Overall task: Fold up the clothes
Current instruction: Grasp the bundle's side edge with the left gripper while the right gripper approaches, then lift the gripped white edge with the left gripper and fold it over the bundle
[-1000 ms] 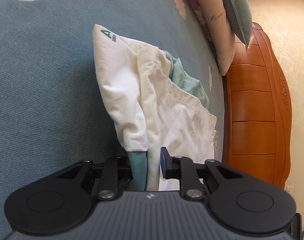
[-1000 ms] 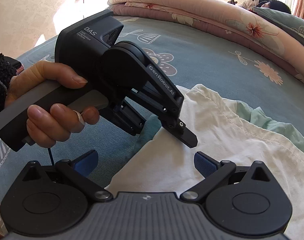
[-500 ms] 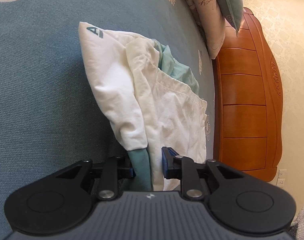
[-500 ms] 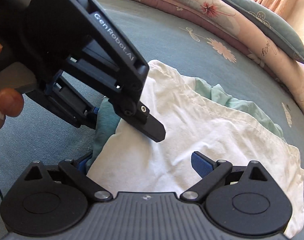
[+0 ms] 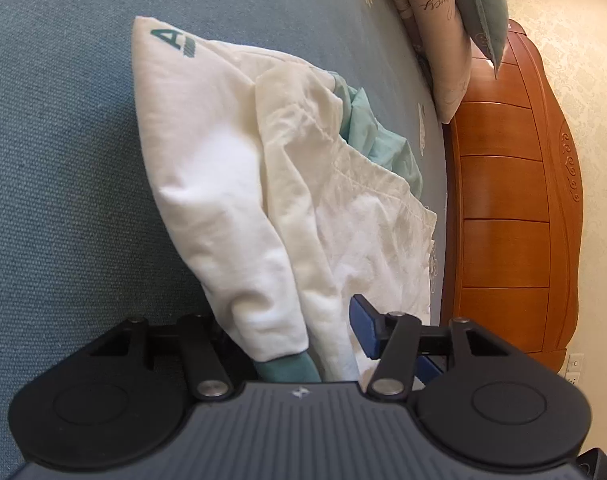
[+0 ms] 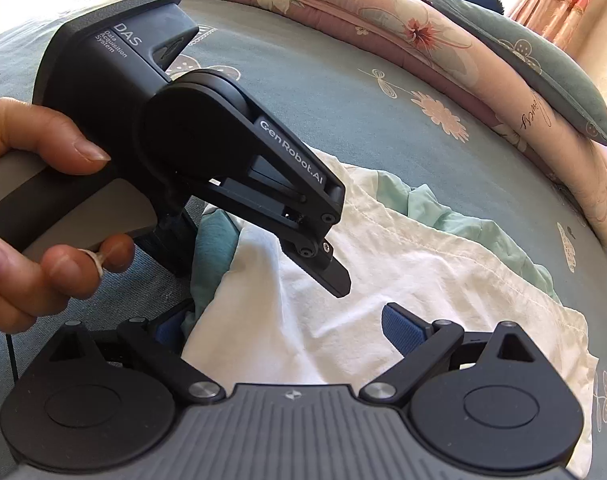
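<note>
Nearest the left wrist view, the left hand-held gripper (image 5: 299,340) has its jaws opening; the white cotton sleeve with a teal ribbed cuff (image 5: 259,280) lies between them, and no pad presses on it as far as I can see. My reading is that this is the release of a sleeve fold. To do it well, the jaws should part fully before the gripper lifts, so the cuff (image 5: 289,370) does not drag back off the garment.

In the right wrist view, the right hand-held gripper (image 6: 287,328) stands spread wide above the white fabric, clasping nothing. It could usefully press the folded layer flat while the left one withdraws.

Just beyond lies the white cotton top with pale teal lining (image 6: 423,264), bunched on the blue-grey flowered bedsheet (image 5: 63,160), near the bed's edge beside the orange wooden footboard (image 5: 511,200).

Counted: one garment, two grippers, one person's hand (image 6: 31,216) in view on the left handle, one pink flowered quilt (image 6: 343,4), and one grey-green pillow (image 6: 535,52) farthest back.
</note>
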Motion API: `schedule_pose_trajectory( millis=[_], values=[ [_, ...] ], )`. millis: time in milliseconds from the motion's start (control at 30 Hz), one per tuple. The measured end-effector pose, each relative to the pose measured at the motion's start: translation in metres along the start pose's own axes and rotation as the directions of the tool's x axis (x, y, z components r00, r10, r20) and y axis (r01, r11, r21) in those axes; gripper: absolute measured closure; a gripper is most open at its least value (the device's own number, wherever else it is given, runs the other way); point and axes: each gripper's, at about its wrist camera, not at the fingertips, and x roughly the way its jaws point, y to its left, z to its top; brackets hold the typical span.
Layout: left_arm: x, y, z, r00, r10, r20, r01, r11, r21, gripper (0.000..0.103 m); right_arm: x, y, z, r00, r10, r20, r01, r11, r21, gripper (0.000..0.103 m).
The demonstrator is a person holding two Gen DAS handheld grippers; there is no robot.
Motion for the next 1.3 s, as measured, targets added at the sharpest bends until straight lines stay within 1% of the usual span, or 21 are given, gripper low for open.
schedule_pose_trajectory(
  millis=[100, 167, 200, 233, 300, 333, 500, 567, 667, 733, 767, 800, 900, 933, 967, 1067, 1133, 1167, 1200, 1267, 1300],
  values=[
    [-0.002, 0.007, 0.000, 1.000, -0.008, -0.007, 0.008, 0.999, -0.035, 0.044, -0.004, -0.006, -0.005, 0.996, 0.082, 0.017, -0.082, 0.997, -0.007, 0.004],
    [-0.001, 0.008, 0.000, 1.000, -0.003, -0.006, 0.002, 0.998, -0.056, 0.044, -0.012, -0.008, -0.012, 0.991, 0.132, 0.037, -0.131, 0.991, -0.027, 0.004],
    [0.000, 0.008, -0.001, 1.000, 0.002, -0.005, -0.002, 0.998, -0.059, 0.042, -0.016, -0.010, -0.016, 0.987, 0.154, 0.046, -0.152, 0.988, -0.040, 0.004],
    [0.000, 0.007, -0.001, 1.000, 0.003, -0.006, -0.004, 0.998, -0.058, 0.040, -0.021, -0.012, -0.019, 0.984, 0.170, 0.056, -0.167, 0.985, -0.051, 0.004],
    [0.001, 0.004, -0.001, 1.000, 0.001, -0.014, -0.002, 0.999, -0.047, 0.031, -0.029, -0.016, -0.025, 0.980, 0.191, 0.058, -0.188, 0.980, -0.060, 0.004],
    [0.001, 0.002, 0.000, 1.000, 0.003, -0.019, -0.004, 0.999, -0.045, 0.029, -0.034, -0.018, -0.029, 0.978, 0.200, 0.057, -0.196, 0.979, -0.063, 0.004],
    [0.002, -0.003, 0.000, 0.999, 0.036, -0.025, -0.037, 0.999, -0.040, 0.029, -0.046, -0.033, -0.042, 0.961, 0.253, 0.108, -0.254, 0.967, -0.006, 0.004],
    [0.004, -0.007, -0.001, 0.998, 0.054, -0.019, -0.054, 0.998, -0.026, 0.029, -0.045, -0.038, -0.042, 0.942, 0.314, 0.122, -0.320, 0.947, 0.030, 0.004],
    [0.007, -0.015, -0.002, 0.996, 0.090, -0.017, -0.090, 0.996, 0.007, 0.030, -0.057, -0.039, -0.044, 0.919, 0.361, 0.157, -0.370, 0.928, 0.033, 0.007],
    [0.013, -0.024, 0.003, 0.994, 0.111, -0.026, -0.110, 0.994, 0.014, 0.030, -0.051, -0.042, -0.048, 0.897, 0.422, 0.127, -0.430, 0.902, 0.036, 0.018],
    [0.013, -0.024, 0.003, 0.993, 0.115, -0.028, -0.115, 0.993, 0.011, 0.030, -0.047, -0.043, -0.050, 0.884, 0.454, 0.112, -0.460, 0.887, 0.039, 0.019],
    [0.013, -0.024, 0.003, 0.993, 0.118, -0.030, -0.117, 0.993, 0.017, 0.030, -0.045, -0.043, -0.052, 0.870, 0.483, 0.101, -0.488, 0.872, 0.034, 0.021],
    [0.012, -0.021, 0.002, 0.993, 0.113, -0.023, -0.113, 0.993, 0.031, 0.031, -0.034, -0.033, -0.058, 0.815, 0.571, 0.097, -0.573, 0.820, -0.004, 0.021],
    [0.011, -0.020, 0.001, 0.993, 0.114, -0.018, -0.114, 0.993, 0.033, 0.033, -0.022, -0.029, -0.056, 0.786, 0.615, 0.059, -0.616, 0.787, 0.006, 0.021],
    [0.010, -0.020, 0.000, 0.993, 0.117, -0.011, -0.117, 0.993, 0.034, 0.034, -0.010, -0.025, -0.055, 0.770, 0.638, 0.027, -0.638, 0.769, 0.030, 0.021],
    [0.009, -0.022, -0.003, 0.991, 0.137, 0.004, -0.137, 0.989, 0.052, 0.040, -0.003, -0.027, -0.054, 0.775, 0.632, 0.024, -0.631, 0.772, 0.079, 0.021],
    [0.008, -0.023, -0.004, 0.988, 0.155, 0.008, -0.156, 0.986, 0.064, 0.045, -0.011, -0.036, -0.057, 0.791, 0.610, 0.035, -0.611, 0.786, 0.095, 0.020],
    [0.007, -0.022, -0.004, 0.986, 0.169, 0.011, -0.169, 0.983, 0.064, 0.052, -0.014, -0.041, -0.060, 0.800, 0.600, 0.028, -0.599, 0.795, 0.098, 0.020],
    [0.005, -0.021, -0.005, 0.982, 0.187, 0.014, -0.187, 0.980, 0.060, 0.060, -0.017, -0.046, -0.064, 0.808, 0.589, 0.019, -0.588, 0.803, 0.099, 0.019],
    [0.003, -0.019, -0.006, 0.975, 0.221, 0.022, -0.222, 0.974, 0.046, 0.071, -0.022, -0.055, -0.071, 0.823, 0.567, 0.001, -0.565, 0.820, 0.097, 0.019],
    [0.004, -0.017, -0.006, 0.975, 0.220, 0.029, -0.221, 0.975, 0.030, 0.072, -0.023, -0.059, -0.074, 0.831, 0.557, -0.010, -0.554, 0.828, 0.092, 0.019]
  ],
)
